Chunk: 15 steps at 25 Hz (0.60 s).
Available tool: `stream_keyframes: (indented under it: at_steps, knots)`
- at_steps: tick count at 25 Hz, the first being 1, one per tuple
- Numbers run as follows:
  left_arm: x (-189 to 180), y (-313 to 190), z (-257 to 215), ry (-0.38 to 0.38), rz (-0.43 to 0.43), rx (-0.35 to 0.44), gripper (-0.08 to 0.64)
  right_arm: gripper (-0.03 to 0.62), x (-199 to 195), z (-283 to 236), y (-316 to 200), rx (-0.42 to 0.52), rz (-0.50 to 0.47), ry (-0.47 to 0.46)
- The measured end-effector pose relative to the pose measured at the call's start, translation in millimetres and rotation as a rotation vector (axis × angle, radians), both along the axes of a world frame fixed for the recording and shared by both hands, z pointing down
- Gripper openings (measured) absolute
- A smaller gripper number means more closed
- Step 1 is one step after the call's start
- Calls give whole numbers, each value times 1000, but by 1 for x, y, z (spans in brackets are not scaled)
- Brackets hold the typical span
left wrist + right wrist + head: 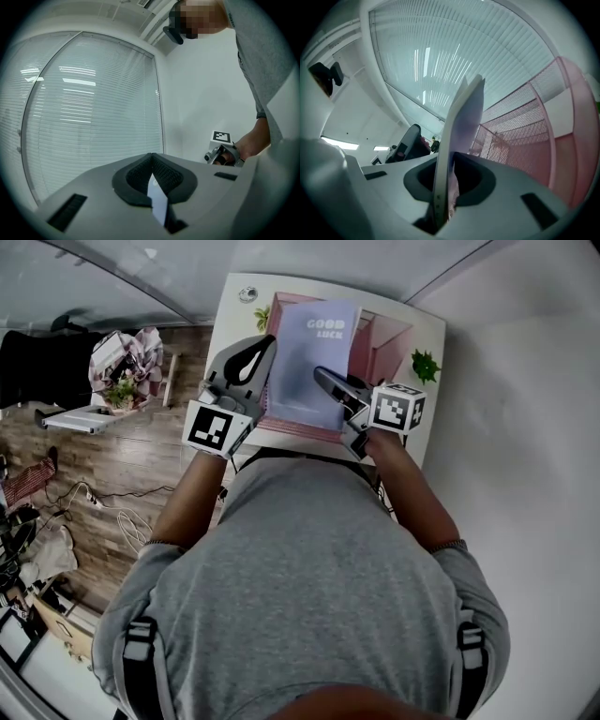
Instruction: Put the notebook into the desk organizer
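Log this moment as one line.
left gripper: shut on notebook | right gripper: shut on notebook | notebook: over organizer

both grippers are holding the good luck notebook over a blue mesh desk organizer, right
Not quite: the mesh desk organizer is pink, not blue, as the head view and the right gripper view both show. The rest holds: the left gripper and the right gripper both hold the GOOD LUCK notebook over it.

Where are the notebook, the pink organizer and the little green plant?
notebook (314,362): head view, middle of its cover.
pink organizer (386,345): head view, pink wall right of the notebook.
little green plant (425,365): head view, its leaves.
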<state>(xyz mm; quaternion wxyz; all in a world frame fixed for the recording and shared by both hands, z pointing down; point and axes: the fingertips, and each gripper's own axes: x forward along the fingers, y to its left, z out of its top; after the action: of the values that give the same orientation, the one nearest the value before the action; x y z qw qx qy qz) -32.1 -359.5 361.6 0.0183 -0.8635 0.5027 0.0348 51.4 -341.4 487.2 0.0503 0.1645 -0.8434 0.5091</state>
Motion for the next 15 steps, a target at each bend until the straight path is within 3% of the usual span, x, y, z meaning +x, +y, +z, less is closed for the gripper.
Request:
stream_keyframes:
  at_steps: [10, 15]
  knots:
    - [-5, 2, 4, 4, 8, -9, 20, 55, -7, 2, -11, -11, 30, 15]
    - [-7, 4, 5, 10, 15, -15, 20, 72, -11, 10, -10, 22, 13, 117]
